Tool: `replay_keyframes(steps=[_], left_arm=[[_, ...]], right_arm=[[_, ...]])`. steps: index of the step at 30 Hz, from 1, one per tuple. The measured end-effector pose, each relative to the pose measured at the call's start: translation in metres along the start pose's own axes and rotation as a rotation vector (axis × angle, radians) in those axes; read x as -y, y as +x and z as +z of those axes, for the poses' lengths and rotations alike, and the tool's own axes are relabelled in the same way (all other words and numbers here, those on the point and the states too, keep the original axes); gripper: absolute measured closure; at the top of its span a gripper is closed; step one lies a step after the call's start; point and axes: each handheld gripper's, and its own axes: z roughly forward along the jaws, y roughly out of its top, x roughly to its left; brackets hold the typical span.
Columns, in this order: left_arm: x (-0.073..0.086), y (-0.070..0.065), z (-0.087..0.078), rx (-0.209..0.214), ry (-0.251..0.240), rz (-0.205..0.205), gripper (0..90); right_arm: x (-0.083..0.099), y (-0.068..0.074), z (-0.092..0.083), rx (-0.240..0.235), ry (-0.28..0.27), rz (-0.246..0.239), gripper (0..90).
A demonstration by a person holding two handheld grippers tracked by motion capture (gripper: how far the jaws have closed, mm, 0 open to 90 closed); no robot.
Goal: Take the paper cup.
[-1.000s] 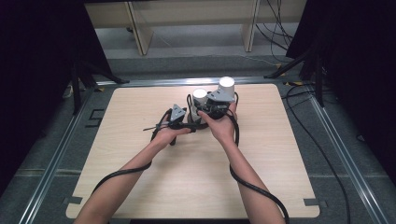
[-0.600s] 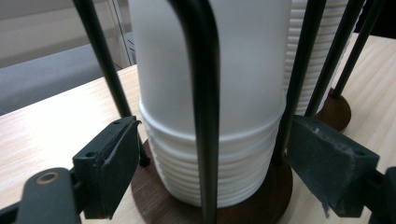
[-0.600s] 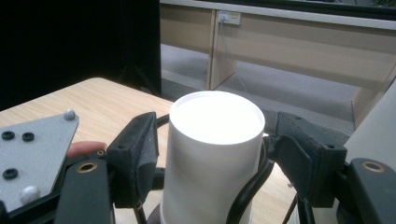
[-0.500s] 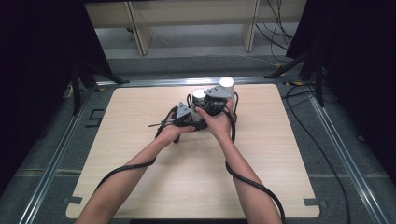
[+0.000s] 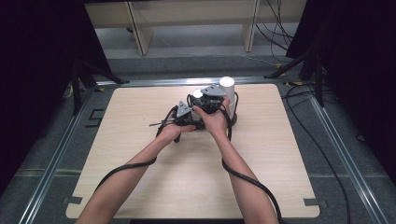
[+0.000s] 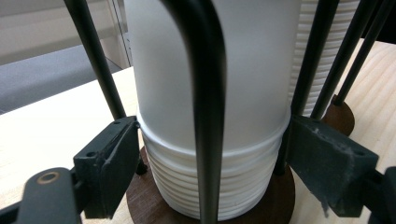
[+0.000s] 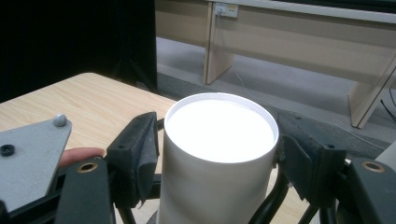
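Both hands met near the middle of the desk's far half, where a wire rack of black rods on a round dark wooden base held white paper cups in stacks. The left gripper lay low at the foot of the nearer cup stack, its fingers set one on each side of the ribbed rims at the bottom of that stack; they stood half spread, close beside the rims, and whether the pads pressed on them could not be told. One rod of the rack crossed in front of the stack between the two fingers. A second cup stack stood just behind, toward the desk's far right corner, and rose higher in the high view. The right gripper was held higher, at the top of the nearer stack. Its fingers flanked the top cup, which sat upside down with its flat white bottom upward. Their jaws had just been closing, with the cup between them; the pads lay against the cup's wall on both sides. The left gripper's grey plate showed beside it, with a fingertip of the person's hand.
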Motion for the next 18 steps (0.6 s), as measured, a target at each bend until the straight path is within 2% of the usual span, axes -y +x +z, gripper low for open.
replay_keyframes(steps=[1,2,3,4,7,8,10,12,13,14,16,18], left_arm=[[0.0,0.0,0.0,0.0,0.0,-0.001,17.4],[0.0,0.0001,0.0,0.0,0.001,-0.001,17.6],[0.0,0.0,0.0001,-0.002,0.001,-0.001,17.8],[-0.0002,0.0,-0.0002,-0.002,0.005,0.001,17.9],[-0.0001,-0.0001,0.0001,-0.004,0.005,-0.001,18.3],[-0.0002,0.0002,0.0002,-0.004,0.006,-0.001,18.9],[0.0,0.0003,0.0012,-0.002,0.001,-0.001,19.1],[-0.0003,-0.0003,0.0006,-0.008,0.009,-0.001,19.1],[-0.0003,-0.0003,0.0007,-0.007,0.009,-0.001,19.0],[-0.0003,-0.0004,0.0008,-0.007,0.007,0.0,18.9],[-0.0003,-0.0005,0.0007,-0.007,0.008,0.002,18.8],[-0.0003,-0.0006,0.0009,-0.007,0.011,0.006,18.6]], right_arm=[[-0.0002,-0.0013,0.0015,-0.004,-0.016,-0.038,33.6],[0.0001,0.0004,0.001,0.007,-0.006,-0.018,34.1],[-0.0001,-0.0014,0.0016,0.009,-0.007,-0.039,34.1],[0.0007,0.0002,0.0012,0.005,0.007,0.007,34.1],[0.0012,0.0003,0.001,0.006,0.008,0.023,34.6],[0.0012,-0.0008,0.0022,0.004,-0.011,0.013,35.0],[0.0008,-0.0014,0.0007,0.011,-0.004,0.007,35.4],[0.001,0.0005,-0.0004,0.003,0.005,0.027,35.7],[0.0012,0.0001,0.0003,0.002,-0.012,0.015,35.7],[0.0013,0.0018,-0.0005,-0.003,-0.007,0.034,35.8],[0.0008,-0.0006,-0.0004,0.001,-0.024,-0.007,36.0],[0.0009,0.0001,-0.0009,-0.001,-0.025,0.004,36.0]])
